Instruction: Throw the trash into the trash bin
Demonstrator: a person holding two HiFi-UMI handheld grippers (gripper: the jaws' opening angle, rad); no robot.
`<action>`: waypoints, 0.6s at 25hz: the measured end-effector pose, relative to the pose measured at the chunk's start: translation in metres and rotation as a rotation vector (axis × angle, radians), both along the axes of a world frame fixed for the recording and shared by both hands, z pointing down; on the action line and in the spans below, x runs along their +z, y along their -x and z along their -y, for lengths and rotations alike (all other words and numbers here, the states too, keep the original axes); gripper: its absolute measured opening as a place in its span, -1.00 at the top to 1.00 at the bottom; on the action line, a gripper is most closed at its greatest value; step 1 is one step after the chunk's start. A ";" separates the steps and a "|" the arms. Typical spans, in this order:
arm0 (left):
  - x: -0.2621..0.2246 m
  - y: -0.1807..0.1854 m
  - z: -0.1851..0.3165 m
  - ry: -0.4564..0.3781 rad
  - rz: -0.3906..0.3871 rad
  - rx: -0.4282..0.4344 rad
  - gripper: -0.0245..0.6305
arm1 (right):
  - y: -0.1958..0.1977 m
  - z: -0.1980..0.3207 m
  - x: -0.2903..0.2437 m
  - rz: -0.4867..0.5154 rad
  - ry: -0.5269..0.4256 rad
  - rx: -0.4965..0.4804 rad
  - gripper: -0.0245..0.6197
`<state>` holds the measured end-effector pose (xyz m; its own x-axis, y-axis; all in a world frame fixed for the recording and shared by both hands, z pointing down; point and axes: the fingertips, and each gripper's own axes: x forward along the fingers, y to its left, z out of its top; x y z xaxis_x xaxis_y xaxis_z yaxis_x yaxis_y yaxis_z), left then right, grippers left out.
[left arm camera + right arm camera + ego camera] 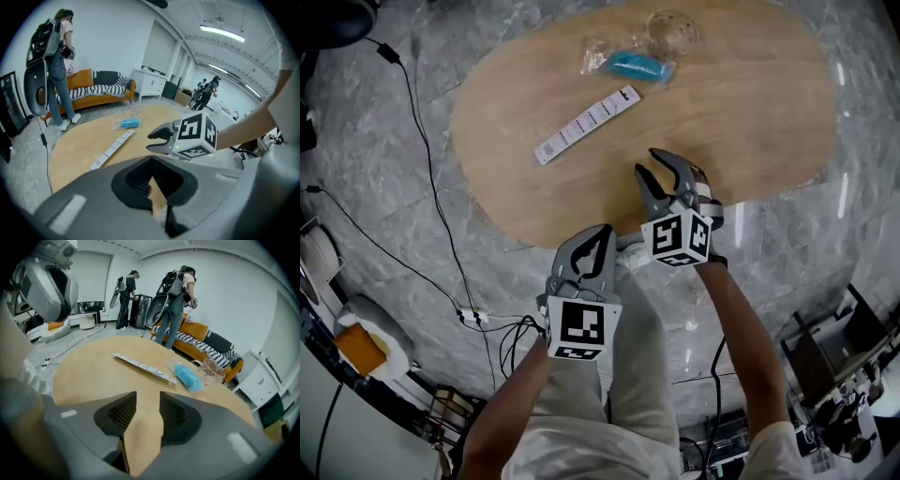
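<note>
On the oval wooden table (750, 112) lie a long white printed strip (586, 124), a blue item in a clear wrapper (633, 66) and a clear plastic cup (671, 31) at the far edge. My right gripper (661, 175) is over the table's near edge, open and empty; through its jaws I see the strip (143, 365), the blue packet (187, 377) and the cup (212, 370) ahead. My left gripper (600, 236) hovers just off the near edge, shut with nothing in it. No trash bin is in view.
Black cables and a white power strip (471, 317) lie on the marble floor to the left. An orange sofa (101, 89) and people wearing backpacks (173, 301) are beyond the table. A white cabinet (152, 84) stands by the wall.
</note>
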<state>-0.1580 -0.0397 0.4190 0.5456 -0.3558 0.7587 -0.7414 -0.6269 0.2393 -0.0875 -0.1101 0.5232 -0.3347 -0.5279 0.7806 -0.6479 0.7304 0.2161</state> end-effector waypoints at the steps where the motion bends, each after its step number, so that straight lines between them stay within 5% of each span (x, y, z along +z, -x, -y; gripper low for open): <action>1: 0.001 0.003 0.003 0.003 -0.002 -0.007 0.93 | 0.000 0.009 0.000 -0.018 -0.013 -0.011 0.38; 15: 0.009 0.030 0.035 0.042 -0.021 -0.059 0.93 | 0.011 0.078 0.031 -0.405 -0.192 -0.370 0.46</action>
<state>-0.1877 -0.0752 0.4281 0.5404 -0.3562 0.7623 -0.7715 -0.5713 0.2799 -0.0989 -0.1881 0.5539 -0.2186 -0.5776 0.7865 -0.1952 0.8156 0.5447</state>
